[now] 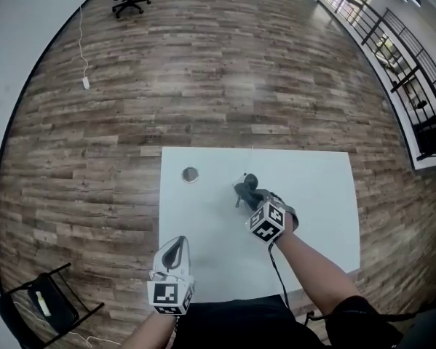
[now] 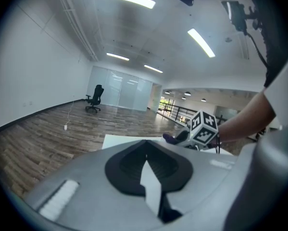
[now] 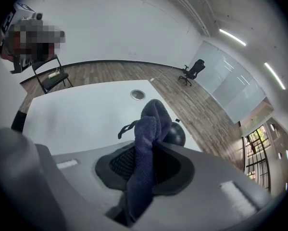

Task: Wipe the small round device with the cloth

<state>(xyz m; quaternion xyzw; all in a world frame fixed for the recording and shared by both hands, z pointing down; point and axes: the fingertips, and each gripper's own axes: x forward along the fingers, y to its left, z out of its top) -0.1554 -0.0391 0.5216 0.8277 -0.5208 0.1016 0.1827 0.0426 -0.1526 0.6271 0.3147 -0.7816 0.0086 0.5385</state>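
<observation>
**Q:** Dark blue cloth (image 3: 144, 143): what holds it?
**A:** Your right gripper (image 1: 248, 195) pinches it between its jaws, at the centre of the head view, over the white table (image 1: 319, 209).
**Q:** And the small round device (image 1: 252, 179)?
**A:** It sits on the table just beyond the cloth. Your left gripper (image 1: 178, 243), lower left, has its jaws pressed together.

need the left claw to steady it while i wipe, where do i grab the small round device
Likely across its widest middle, coming in low from the person's left. The small round device looks like a smooth dark ball with no handle, sitting on the white table, and the cloth held in the right claw crowds its near side. The left claw is empty.
</observation>
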